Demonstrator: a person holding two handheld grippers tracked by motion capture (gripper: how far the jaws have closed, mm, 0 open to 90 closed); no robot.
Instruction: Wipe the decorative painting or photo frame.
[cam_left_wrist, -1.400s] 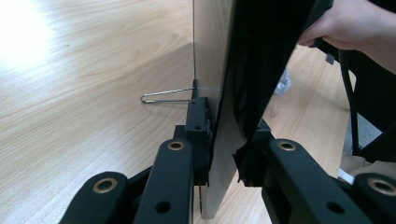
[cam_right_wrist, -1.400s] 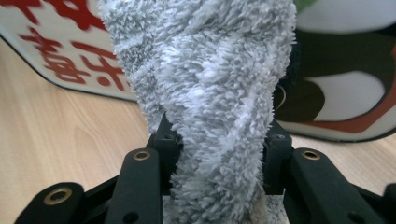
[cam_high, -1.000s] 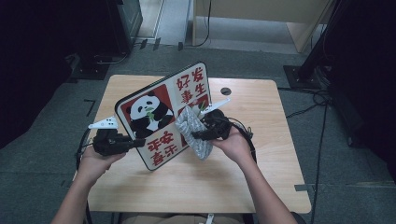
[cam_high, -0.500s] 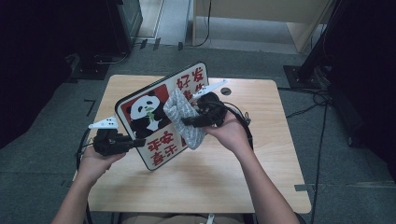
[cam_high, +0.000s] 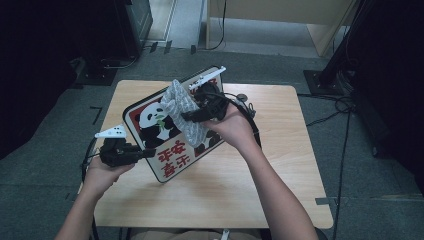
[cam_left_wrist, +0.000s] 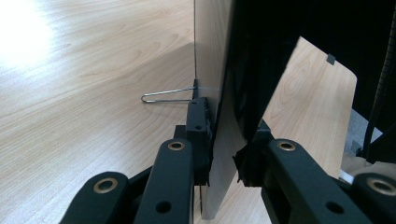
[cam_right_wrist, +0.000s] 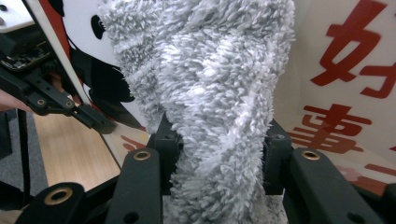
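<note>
A panda sign board (cam_high: 155, 135) with red characters stands tilted above the wooden table (cam_high: 260, 200). My left gripper (cam_high: 147, 153) is shut on the board's left edge (cam_left_wrist: 219, 154), with a wire stand leg (cam_left_wrist: 168, 94) showing beyond its jaws. My right gripper (cam_high: 187, 116) is shut on a fluffy grey cloth (cam_high: 184, 109) and holds it against the board's face near the panda. In the right gripper view the grey cloth (cam_right_wrist: 210, 102) bulges between the jaws, with the board (cam_right_wrist: 345, 70) behind it and the left gripper (cam_right_wrist: 100, 122) at the left.
A small round object (cam_high: 242, 97) and black cables (cam_high: 250, 112) lie on the table behind the board. Dark equipment (cam_high: 135, 20) and a stand base (cam_high: 330, 80) sit on the floor beyond the table.
My right gripper has carried the grey cloth up and toward the far end of the board's face. The left gripper and the board have stayed in place.
</note>
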